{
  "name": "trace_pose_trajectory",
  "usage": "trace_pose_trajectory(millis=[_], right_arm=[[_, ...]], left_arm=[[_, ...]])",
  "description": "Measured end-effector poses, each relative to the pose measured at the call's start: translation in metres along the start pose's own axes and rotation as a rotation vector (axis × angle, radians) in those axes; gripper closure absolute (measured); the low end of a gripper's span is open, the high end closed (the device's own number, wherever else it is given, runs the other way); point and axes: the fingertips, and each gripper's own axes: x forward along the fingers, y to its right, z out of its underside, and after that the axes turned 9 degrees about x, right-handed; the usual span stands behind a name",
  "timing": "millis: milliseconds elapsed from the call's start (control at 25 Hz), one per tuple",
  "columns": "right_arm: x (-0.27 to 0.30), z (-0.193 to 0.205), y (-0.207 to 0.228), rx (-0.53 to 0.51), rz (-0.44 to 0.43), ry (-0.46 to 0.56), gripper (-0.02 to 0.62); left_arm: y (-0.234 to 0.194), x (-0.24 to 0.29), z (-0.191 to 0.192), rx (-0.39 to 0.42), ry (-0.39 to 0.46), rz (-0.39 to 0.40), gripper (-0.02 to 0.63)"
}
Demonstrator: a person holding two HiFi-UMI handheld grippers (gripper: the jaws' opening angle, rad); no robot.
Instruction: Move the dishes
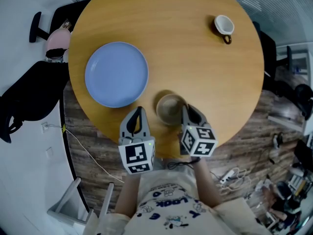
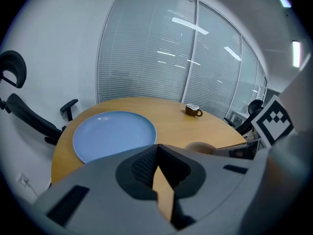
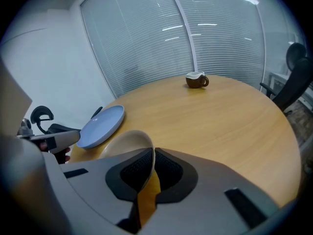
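Beige bowl (image 3: 124, 142), rim in right tool (image 3: 152, 154)

Setting: office meeting room. Evidence: a round wooden table (image 1: 195, 72); a full-height glass partition (image 2: 146, 58) fitted with horizontal blinds; black swivel chairs (image 1: 29, 97) with armrests standing back from the table on both sides; ceiling strip lights reflected in the glass; a wood-look floor (image 1: 93, 146) carrying a power strip (image 1: 230, 176) and loose cables.
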Motion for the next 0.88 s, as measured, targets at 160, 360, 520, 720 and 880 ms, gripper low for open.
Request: trace_pose_trajectory(millis=[160, 360, 520, 720, 880], right_arm=[[-0.003, -0.015, -0.001, 0.012, 0.004, 0.030, 0.578], [-0.009, -0.045, 0.002, 0.031, 0.026, 0.087, 0.578], [-0.010, -0.068, 0.005, 0.047, 0.046, 0.128, 0.578], [-0.010, -0.093, 0.009, 0.092, 0.075, 0.171, 0.578], [-0.008, -0.107, 0.017, 0.118, 0.107, 0.192, 0.578]], left_arm=[[-0.003, -0.001, -0.009, 0.003, 0.020, 0.003, 0.606], [-0.006, -0.002, -0.026, 0.014, 0.051, 0.010, 0.606], [-0.009, 0.000, -0.037, 0.026, 0.071, 0.019, 0.606], [-0.011, 0.006, -0.053, 0.041, 0.094, 0.037, 0.606], [-0.011, 0.012, -0.063, 0.048, 0.108, 0.040, 0.606]])
